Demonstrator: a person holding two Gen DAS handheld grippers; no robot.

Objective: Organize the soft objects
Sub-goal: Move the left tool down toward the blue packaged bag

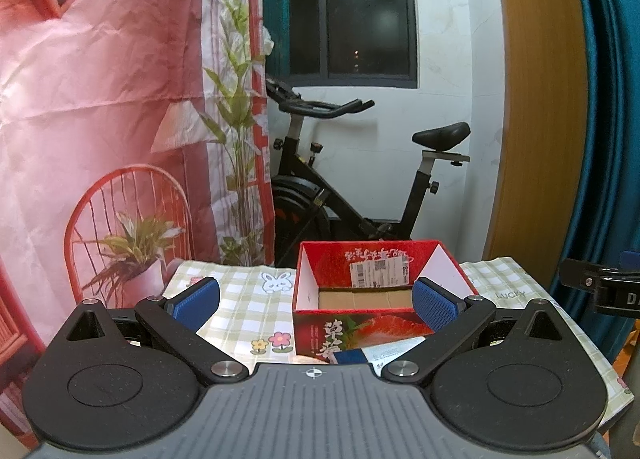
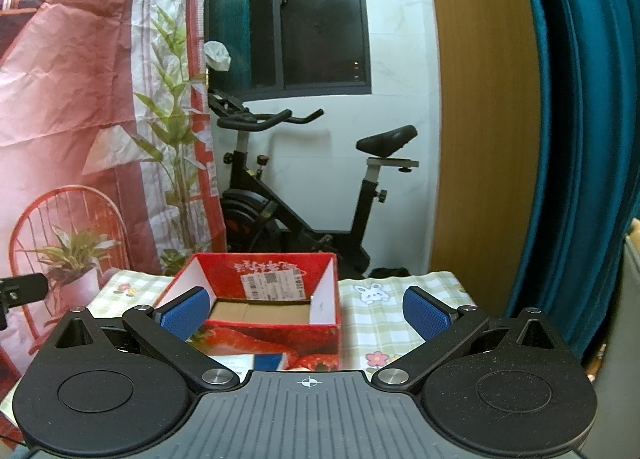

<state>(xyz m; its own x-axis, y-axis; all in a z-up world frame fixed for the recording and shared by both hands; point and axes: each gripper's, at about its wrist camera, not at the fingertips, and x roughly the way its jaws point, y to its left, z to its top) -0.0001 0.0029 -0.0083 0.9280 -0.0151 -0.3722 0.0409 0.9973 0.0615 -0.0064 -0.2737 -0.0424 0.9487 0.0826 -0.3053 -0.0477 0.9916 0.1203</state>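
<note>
Packet [image 1: 362,355], white and blue, counted as one: lies on the bench [image 1: 240,299] just below the left tongs [image 1: 316,303], against the near wall of one red box [image 1: 360,323], and is half hidden by the tongs' body. Cannot tell what it is made of. Left tongs spread wide, holding nothing, two blue pads [image 1: 196,303]. Box ahead, toward the right-hand pad, open, with a bare cardboard floor. One exercise bike [image 1: 360,187] beyond. Only here: part of the other tongs at the right edge, and the word LUCKY [image 1: 510,295] on the cloth.

From the right tongs [image 2: 306,315]: also wide and holding nothing, two pads [image 2: 426,317]. Same single box [image 2: 272,335], now toward the left-hand pad, with the packet [image 2: 256,362] before it. Only here: one whole bunny print [image 2: 370,293] between the box and the right-hand pad.
</note>
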